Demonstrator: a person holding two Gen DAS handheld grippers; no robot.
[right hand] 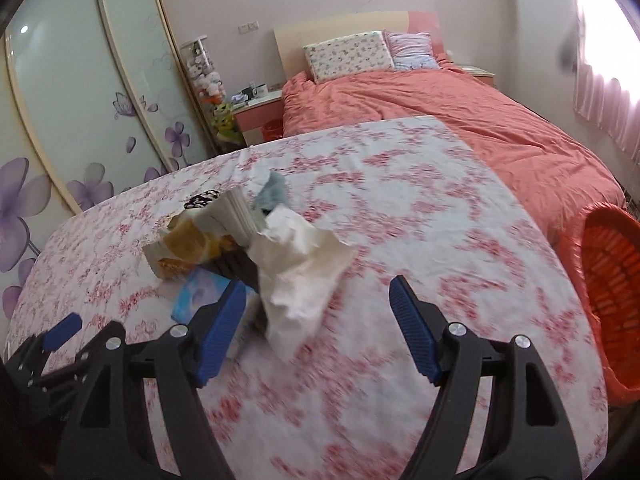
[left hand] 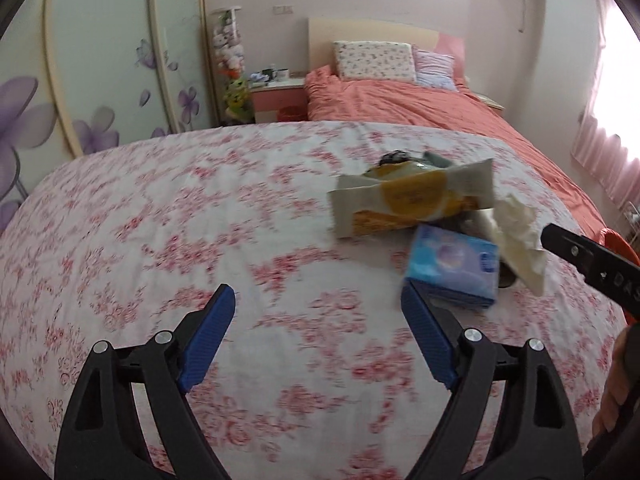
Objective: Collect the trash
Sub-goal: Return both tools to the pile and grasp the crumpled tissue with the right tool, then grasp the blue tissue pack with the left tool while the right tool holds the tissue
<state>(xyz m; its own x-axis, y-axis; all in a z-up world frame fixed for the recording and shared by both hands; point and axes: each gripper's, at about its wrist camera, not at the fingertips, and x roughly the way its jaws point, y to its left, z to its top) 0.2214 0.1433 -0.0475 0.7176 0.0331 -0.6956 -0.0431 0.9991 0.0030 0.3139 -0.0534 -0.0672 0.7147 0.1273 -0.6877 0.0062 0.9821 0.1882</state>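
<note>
At the bottom of the left wrist view, the left gripper (left hand: 318, 304) stands with its blue-padded fingers spread wide and nothing between them, above the floral tablecloth (left hand: 168, 216). Its right finger tip sits just beside a light blue tissue pack (left hand: 454, 266) at right of centre. In the right wrist view the right gripper (right hand: 318, 298) is likewise wide open and empty; a crumpled white tissue (right hand: 300, 272) lies between its finger tips and a little beyond them.

The trash sits in one loose heap at mid-frame: the tissue pack nearest, the white tissue touching it, then a yellow and white snack wrapper (left hand: 412, 200) above. Behind the wrapper are a grey-blue scrap (right hand: 272, 194) and a dark speckled item (right hand: 202, 199), too blurred to identify, possibly another wrapper.

At the right edge of the right wrist view an orange basket (right hand: 592, 264) stands beside the table. Farther back, in the upper half of the frame, lies a bed with a coral duvet (right hand: 460, 120) and two pillows.
</note>
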